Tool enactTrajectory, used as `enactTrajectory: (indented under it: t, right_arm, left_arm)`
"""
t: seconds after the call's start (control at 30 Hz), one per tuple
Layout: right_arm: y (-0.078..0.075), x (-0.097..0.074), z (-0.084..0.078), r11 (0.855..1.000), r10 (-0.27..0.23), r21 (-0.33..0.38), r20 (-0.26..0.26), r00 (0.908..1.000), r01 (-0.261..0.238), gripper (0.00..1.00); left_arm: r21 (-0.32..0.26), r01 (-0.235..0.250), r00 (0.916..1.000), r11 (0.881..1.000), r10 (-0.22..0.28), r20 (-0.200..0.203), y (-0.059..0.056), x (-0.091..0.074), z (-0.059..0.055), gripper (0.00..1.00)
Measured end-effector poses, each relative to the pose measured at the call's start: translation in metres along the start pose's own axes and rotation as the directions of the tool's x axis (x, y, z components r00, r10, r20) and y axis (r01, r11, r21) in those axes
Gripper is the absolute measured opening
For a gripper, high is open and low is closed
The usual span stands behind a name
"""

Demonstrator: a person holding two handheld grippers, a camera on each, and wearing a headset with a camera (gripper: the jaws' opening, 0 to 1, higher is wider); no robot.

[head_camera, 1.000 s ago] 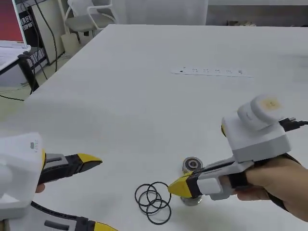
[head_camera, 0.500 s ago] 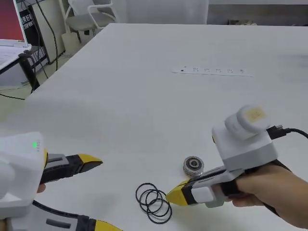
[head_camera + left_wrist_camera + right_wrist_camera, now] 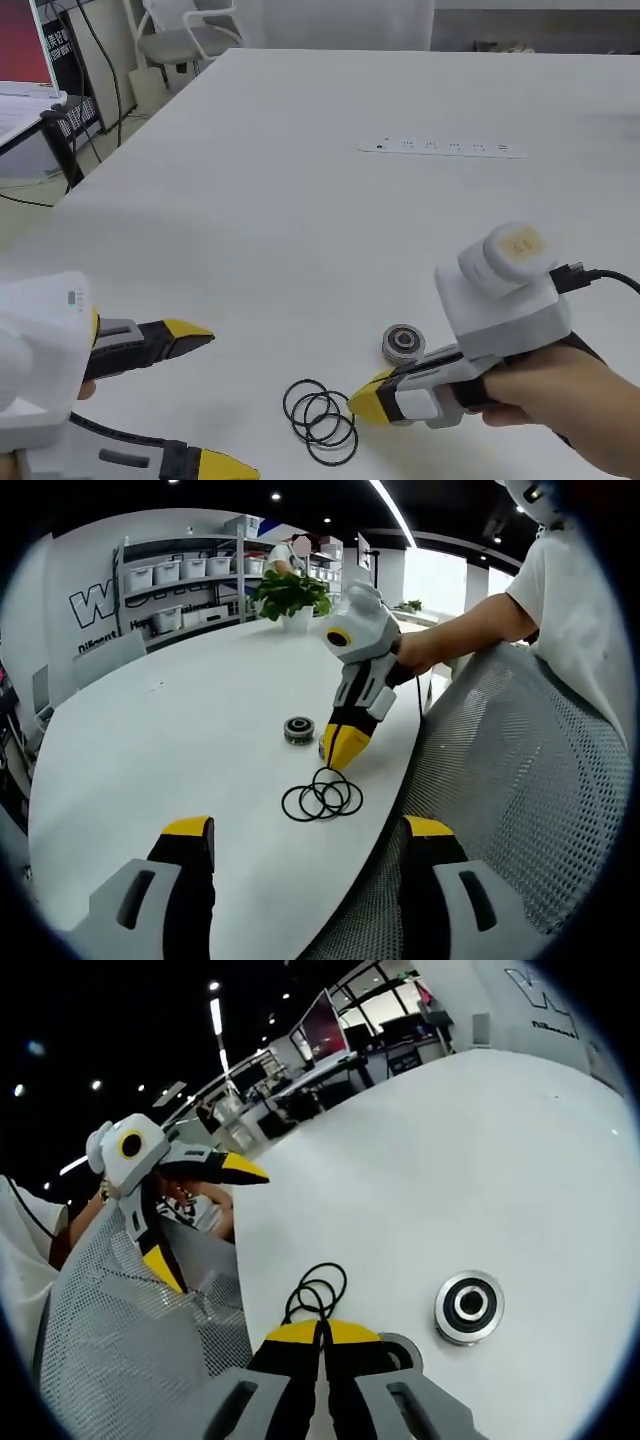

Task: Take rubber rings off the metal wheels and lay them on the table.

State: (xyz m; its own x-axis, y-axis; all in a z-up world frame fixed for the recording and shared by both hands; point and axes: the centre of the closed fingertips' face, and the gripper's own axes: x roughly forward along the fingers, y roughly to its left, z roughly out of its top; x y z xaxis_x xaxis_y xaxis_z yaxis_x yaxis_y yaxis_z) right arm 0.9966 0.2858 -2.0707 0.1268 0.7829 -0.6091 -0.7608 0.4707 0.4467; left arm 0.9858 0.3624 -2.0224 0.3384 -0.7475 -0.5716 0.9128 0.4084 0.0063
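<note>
You held your right gripper (image 3: 364, 404) low over the white table (image 3: 300, 200). Its two yellow-tipped fingers (image 3: 292, 1340) were pressed together with only a hairline seam between them. Whether they pinched the edge of a ring, I could not tell. The black rubber rings (image 3: 320, 417) lay flat in an overlapping cluster right at those fingertips and just ahead of them, the nearest loop reaching up to the tips. A metal wheel (image 3: 402, 342) sat flat on the table off to one side of the closed fingers, near them but not touching, and apart from the rings. In the right gripper view a second round metal piece (image 3: 403, 1348) peeked out from beneath the same fingers, tight against one of them. Your left gripper (image 3: 308, 828) had its fingers spread wide with nothing between them. It was well back from the rings, which lay ahead of the gap between those fingers. A white power strip (image 3: 442, 149) lay far beyond both grippers.
</note>
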Motion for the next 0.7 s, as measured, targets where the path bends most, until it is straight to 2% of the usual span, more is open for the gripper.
enactTrajectory:
  t: [0.33,0.7]
  right_arm:
    - [-0.003,0.0043,0.0024,0.995,-0.042,-0.092,0.009,0.9991,0.042,0.0]
    - [-0.0063,0.0029,0.0042,0.991,-0.06,-0.119,0.008,0.9982,0.06,0.02]
  left_arm:
    - [-0.005,-0.005,1.0,1.0,0.005,-0.008,0.0008,0.0,-0.0017,0.72]
    - [-0.004,-0.007,0.9999,1.0,0.007,-0.015,0.0015,-0.0004,-0.0028,0.72]
